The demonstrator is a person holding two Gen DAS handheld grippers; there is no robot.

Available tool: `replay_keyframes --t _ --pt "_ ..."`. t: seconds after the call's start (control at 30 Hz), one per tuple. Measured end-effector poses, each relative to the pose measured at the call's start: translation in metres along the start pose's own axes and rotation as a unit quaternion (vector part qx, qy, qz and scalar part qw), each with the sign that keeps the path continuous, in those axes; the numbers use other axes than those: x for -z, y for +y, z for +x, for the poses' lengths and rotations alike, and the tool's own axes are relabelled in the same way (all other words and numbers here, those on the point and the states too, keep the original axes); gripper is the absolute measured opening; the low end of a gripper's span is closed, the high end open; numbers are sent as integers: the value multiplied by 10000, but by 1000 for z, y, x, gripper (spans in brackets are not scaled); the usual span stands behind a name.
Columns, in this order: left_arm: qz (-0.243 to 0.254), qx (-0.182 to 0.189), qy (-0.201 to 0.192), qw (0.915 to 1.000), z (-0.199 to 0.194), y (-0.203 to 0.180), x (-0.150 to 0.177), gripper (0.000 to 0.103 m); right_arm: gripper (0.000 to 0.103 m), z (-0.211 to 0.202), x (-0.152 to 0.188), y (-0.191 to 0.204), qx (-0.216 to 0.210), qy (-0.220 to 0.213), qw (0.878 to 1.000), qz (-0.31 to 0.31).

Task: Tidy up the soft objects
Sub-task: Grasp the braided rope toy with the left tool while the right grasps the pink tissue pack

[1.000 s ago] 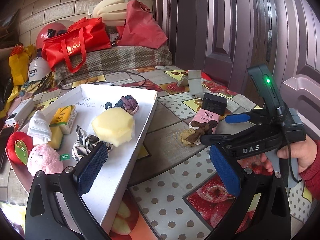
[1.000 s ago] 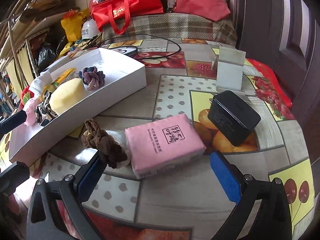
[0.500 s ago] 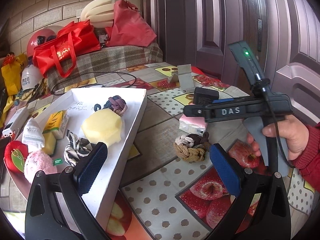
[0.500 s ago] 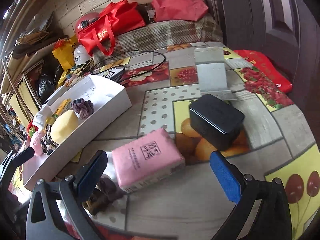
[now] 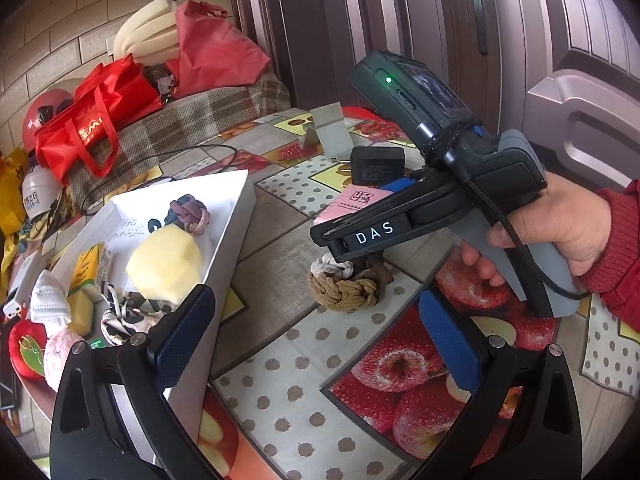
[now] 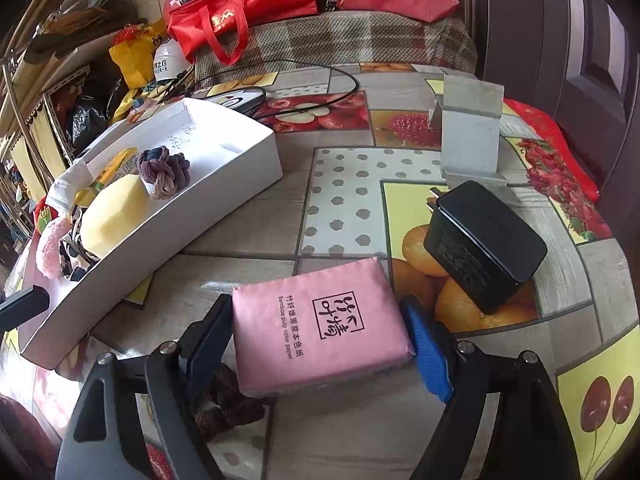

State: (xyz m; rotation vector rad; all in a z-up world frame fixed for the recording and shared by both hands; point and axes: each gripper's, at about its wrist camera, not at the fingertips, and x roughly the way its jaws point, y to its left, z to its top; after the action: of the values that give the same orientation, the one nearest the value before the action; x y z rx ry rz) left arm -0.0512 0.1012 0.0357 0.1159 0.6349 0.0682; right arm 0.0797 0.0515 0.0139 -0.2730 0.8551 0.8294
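Observation:
My right gripper (image 6: 320, 340) is shut on the pink tissue pack (image 6: 320, 320), one pad on each side, at the table top; the pack also shows in the left wrist view (image 5: 352, 200). A brown braided hair tie (image 5: 348, 280) lies on the table beside it, partly under my right fingers (image 6: 224, 404). My left gripper (image 5: 316, 336) is open and empty above the table, beside the white tray (image 5: 236, 216). The tray (image 6: 240, 160) holds a yellow sponge (image 5: 164, 260), a purple braided tie (image 6: 162, 172), a striped scrunchie (image 5: 128, 316) and other soft items.
A black power adapter (image 6: 484, 244) and a grey metal stand (image 6: 470, 140) sit right of the pack. A black cable (image 6: 304, 80) loops behind the tray. Red bags (image 6: 240, 4) lie on a plaid bench at the back. A door (image 5: 440, 40) is on the right.
My right gripper moved forward around the pink tissue pack and closed on it. My left gripper shifted right, off the tray towards the table.

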Motion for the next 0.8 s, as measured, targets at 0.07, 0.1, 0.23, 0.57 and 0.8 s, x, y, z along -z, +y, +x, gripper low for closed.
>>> replay_keyframes --t 0.07,0.1,0.23,0.57,0.8 --pt "-63 31 80 9999 3 3 0 103 85 0 0 3 -20 1 10000 -72" --pt "-118 65 127 9998 5 4 0 103 85 0 0 5 0 17 9999 -116" --pt "-398 261 300 9984 15 10 -4 103 77 -1 1 7 171 -7 9997 -169" --pt "-350 299 1044 9935 65 -20 -22 99 75 -40 30 -60 152 -435 9910 1255" --pt "-732 306 1184 9898 74 -10 -21 49 75 -43 33 -69 47 -505 9882 1448"
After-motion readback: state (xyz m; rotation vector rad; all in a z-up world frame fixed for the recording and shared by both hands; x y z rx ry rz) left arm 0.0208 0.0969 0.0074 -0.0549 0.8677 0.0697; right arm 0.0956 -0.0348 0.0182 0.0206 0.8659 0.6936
